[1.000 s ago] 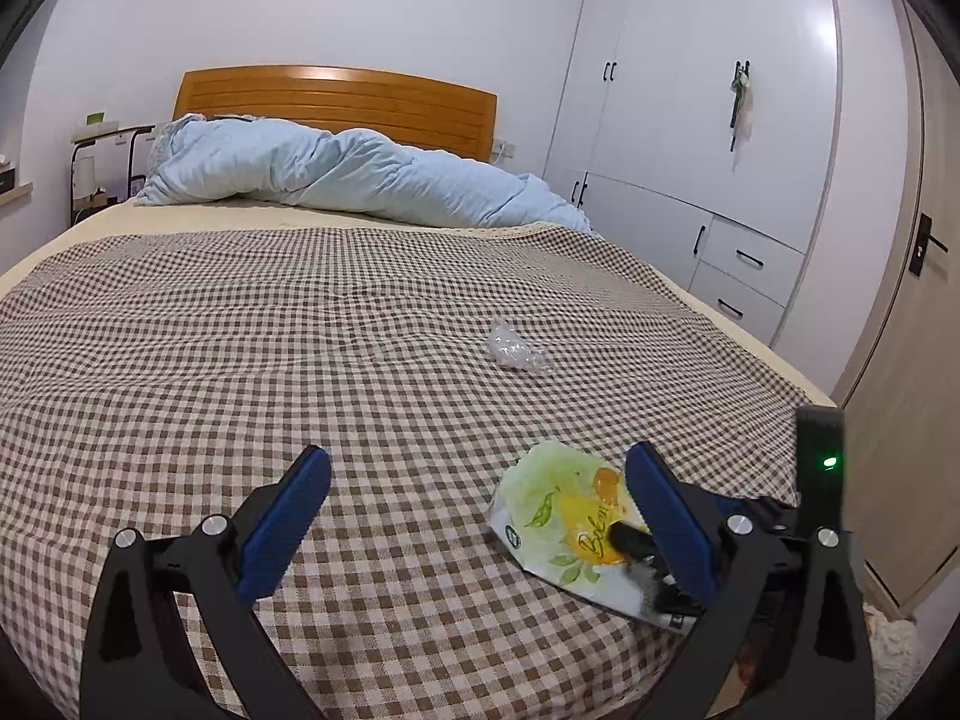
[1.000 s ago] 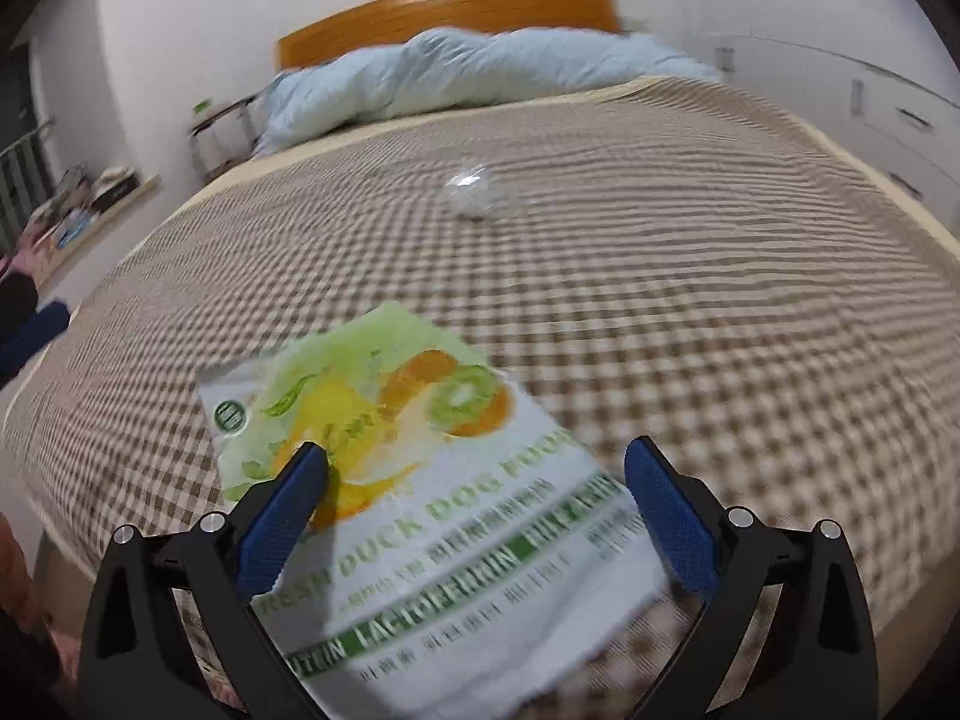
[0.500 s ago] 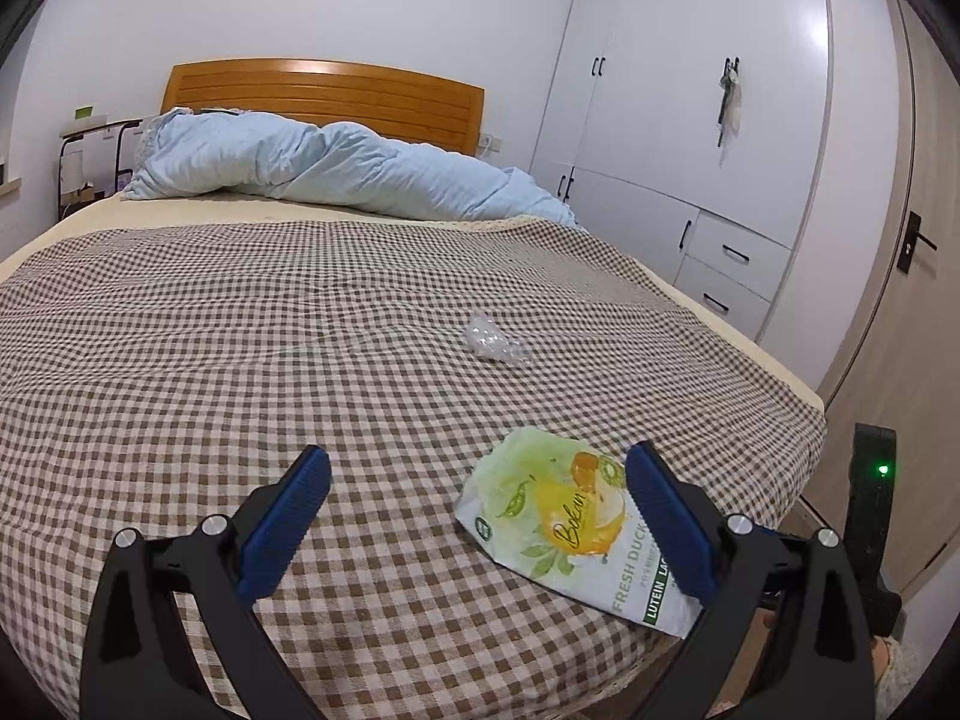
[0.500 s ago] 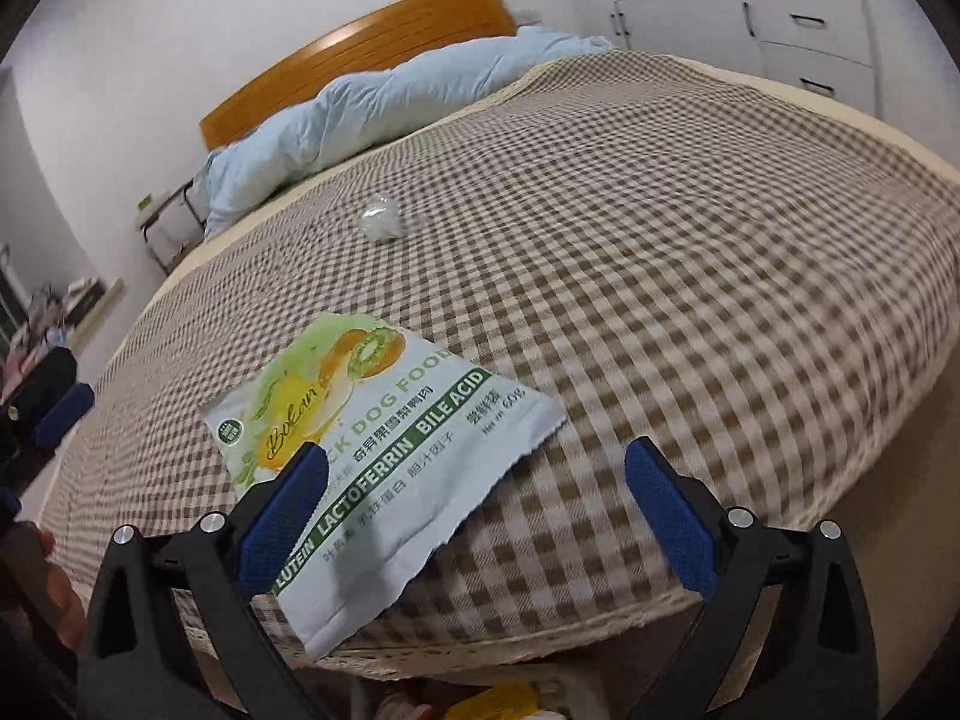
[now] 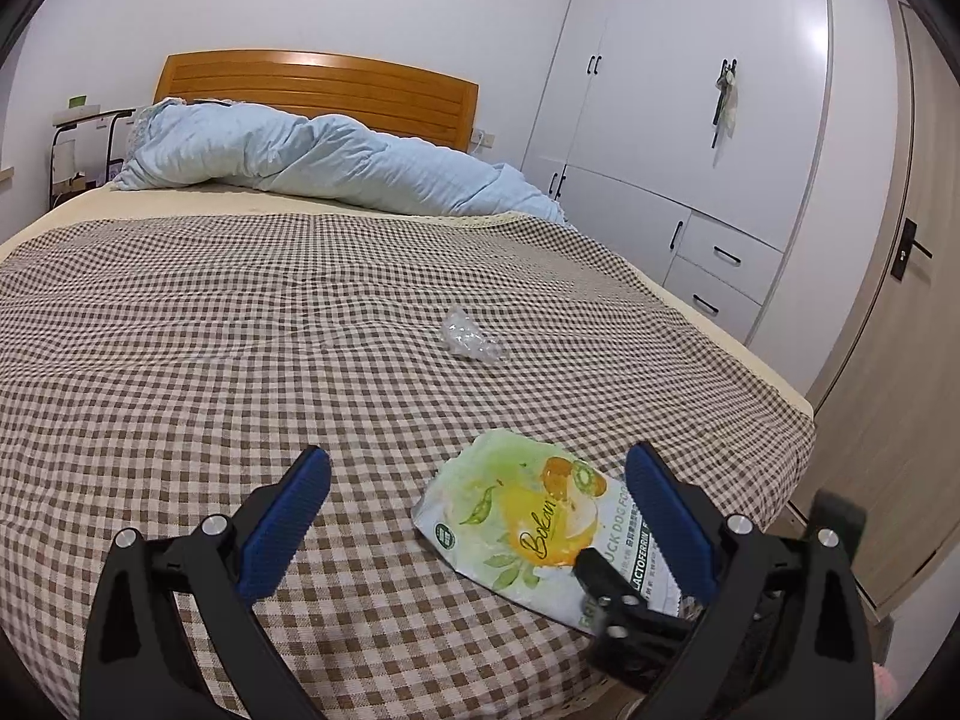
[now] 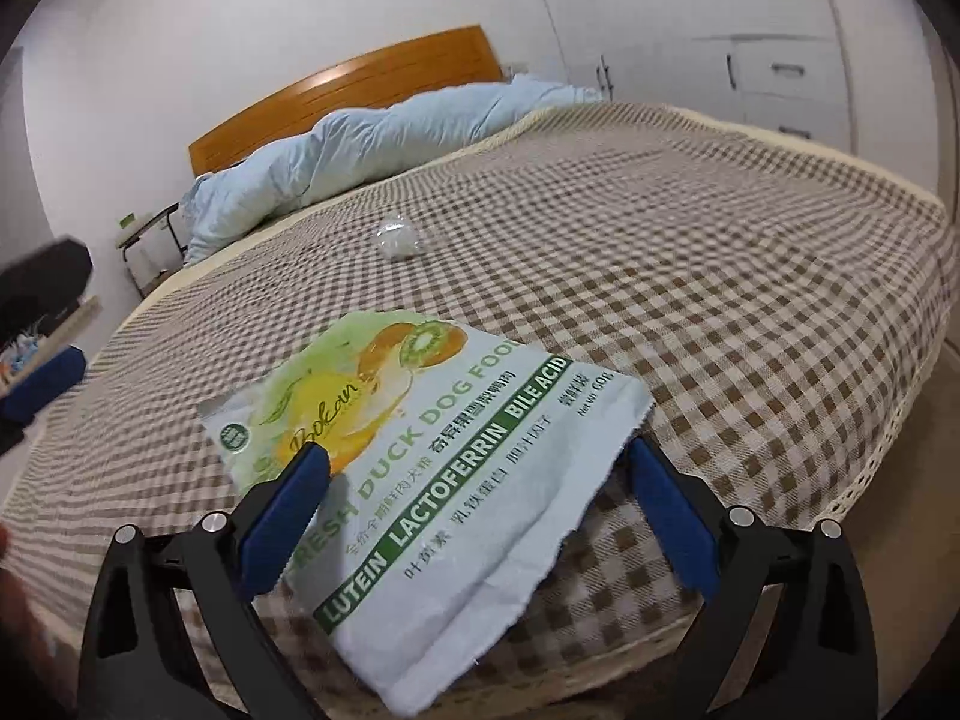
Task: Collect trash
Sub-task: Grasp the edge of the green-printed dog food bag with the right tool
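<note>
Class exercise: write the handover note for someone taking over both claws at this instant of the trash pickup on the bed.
Left claw: open, empty, low over the checked bedspread.
Right claw: open, straddling the torn end of the dog food pouch, not gripping it.
Pouch lies flat at the foot corner of the bed, its torn end over the edge. Crumpled clear plastic sits further up the bed, apart from the pouch.
Done: nothing collected from the bed in these views.
Left: grip the pouch, then the plastic. No bin is in view.
</note>
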Action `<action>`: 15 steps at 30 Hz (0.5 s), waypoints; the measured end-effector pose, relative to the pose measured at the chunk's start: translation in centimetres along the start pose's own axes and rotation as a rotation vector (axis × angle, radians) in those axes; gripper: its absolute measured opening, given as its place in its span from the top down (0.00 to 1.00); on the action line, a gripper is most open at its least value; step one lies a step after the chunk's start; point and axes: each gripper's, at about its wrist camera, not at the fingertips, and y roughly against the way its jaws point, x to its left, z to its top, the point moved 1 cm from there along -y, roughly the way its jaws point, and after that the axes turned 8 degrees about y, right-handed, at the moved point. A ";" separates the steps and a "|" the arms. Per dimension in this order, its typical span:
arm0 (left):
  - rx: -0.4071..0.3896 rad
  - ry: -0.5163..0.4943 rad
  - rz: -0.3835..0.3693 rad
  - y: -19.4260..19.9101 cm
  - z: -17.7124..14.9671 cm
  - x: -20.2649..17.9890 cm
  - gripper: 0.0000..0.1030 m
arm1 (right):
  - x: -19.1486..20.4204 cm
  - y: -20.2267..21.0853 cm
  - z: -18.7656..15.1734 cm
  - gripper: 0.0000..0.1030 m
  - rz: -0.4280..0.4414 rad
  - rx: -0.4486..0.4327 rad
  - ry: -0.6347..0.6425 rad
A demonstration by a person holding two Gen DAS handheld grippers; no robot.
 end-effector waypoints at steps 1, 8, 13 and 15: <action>-0.001 0.004 0.002 0.0 0.0 0.1 0.07 | 0.2 -0.2 -0.1 0.10 -0.012 -0.010 0.010; -0.005 0.028 0.012 0.5 0.3 1.2 0.07 | -0.1 -0.5 0.4 0.65 0.008 -0.042 0.017; -0.012 0.040 0.014 0.8 0.5 1.6 0.07 | -1.2 -0.3 1.8 0.93 0.104 -0.057 0.000; -0.014 0.040 0.012 0.9 0.5 1.7 0.07 | -2.1 0.0 2.6 0.95 0.129 -0.083 -0.032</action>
